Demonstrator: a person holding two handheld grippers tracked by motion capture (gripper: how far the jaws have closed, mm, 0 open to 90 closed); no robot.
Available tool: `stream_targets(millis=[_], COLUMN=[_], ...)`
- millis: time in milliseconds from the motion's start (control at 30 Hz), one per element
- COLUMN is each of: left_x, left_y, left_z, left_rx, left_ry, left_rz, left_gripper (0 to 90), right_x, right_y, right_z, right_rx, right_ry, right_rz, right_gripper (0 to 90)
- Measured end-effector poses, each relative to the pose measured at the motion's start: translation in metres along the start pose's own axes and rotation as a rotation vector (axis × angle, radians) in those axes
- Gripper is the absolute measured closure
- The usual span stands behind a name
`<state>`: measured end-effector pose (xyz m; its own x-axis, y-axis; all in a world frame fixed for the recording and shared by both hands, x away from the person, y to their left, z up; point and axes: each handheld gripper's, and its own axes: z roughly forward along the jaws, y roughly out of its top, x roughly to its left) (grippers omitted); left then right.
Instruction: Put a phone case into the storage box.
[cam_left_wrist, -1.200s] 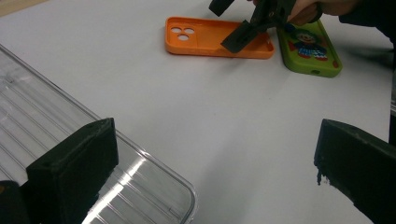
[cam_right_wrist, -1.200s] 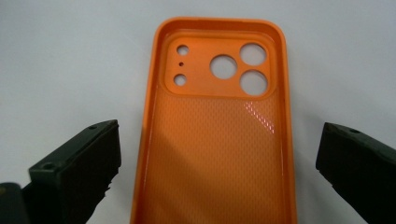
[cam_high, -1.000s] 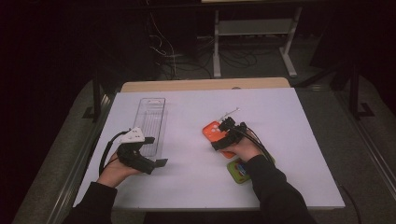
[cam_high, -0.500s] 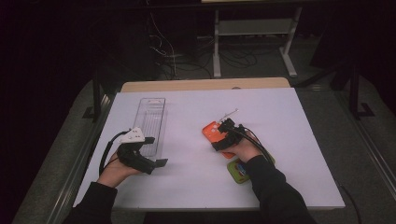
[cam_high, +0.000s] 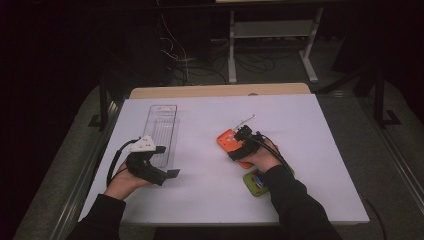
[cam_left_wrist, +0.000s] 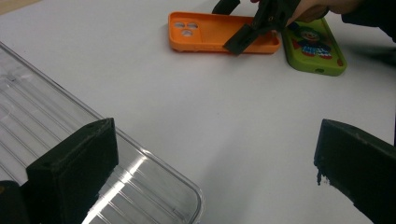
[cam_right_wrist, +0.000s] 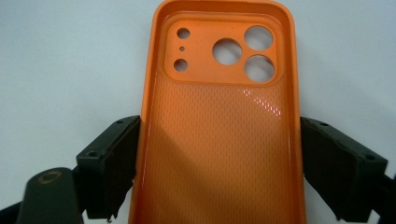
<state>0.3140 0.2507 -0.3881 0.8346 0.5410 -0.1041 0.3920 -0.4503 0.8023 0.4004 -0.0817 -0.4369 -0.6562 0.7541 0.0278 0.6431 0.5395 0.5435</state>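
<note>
Your right tongs (cam_right_wrist: 219, 163) straddle the orange phone case (cam_right_wrist: 219, 107), jaws at its two long rims, apparently just touching but not yet clearly clamped; it lies hollow side up on the white worktop (cam_high: 310, 125). The grasp looks nearly made, and lifting and placing remain. The case is soft-looking, with a dimpled lining and round camera cutouts. Just behind those tongs lies a green cartoon-print phone case (cam_left_wrist: 315, 44). Your left tongs (cam_left_wrist: 215, 172) stand wide apart, empty, over a ribbed clear plastic tray (cam_left_wrist: 42, 121).

tray (cam_high: 162, 131) left, phone case (cam_high: 228, 141) right, table (cam_high: 310, 130)
</note>
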Motion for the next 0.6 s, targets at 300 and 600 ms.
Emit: stream_targets(millis=[300,600], left_x=[-0.002,-0.002], left_y=[0.012,0.03], left_z=[0.007,0.014], left_rx=[0.007,-0.02], left_ry=[-0.018,-0.055], left_rz=[0.023,0.023], left_gripper=[0.0,0.0], right_x=[-0.012,-0.02], right_y=[0.008,0.01], right_z=[-0.021,-0.035], right_rx=[-0.005,-0.009], right_ry=[0.065,0.139], right_rz=[-0.073,-0.129], right_gripper=[15.2,15.1])
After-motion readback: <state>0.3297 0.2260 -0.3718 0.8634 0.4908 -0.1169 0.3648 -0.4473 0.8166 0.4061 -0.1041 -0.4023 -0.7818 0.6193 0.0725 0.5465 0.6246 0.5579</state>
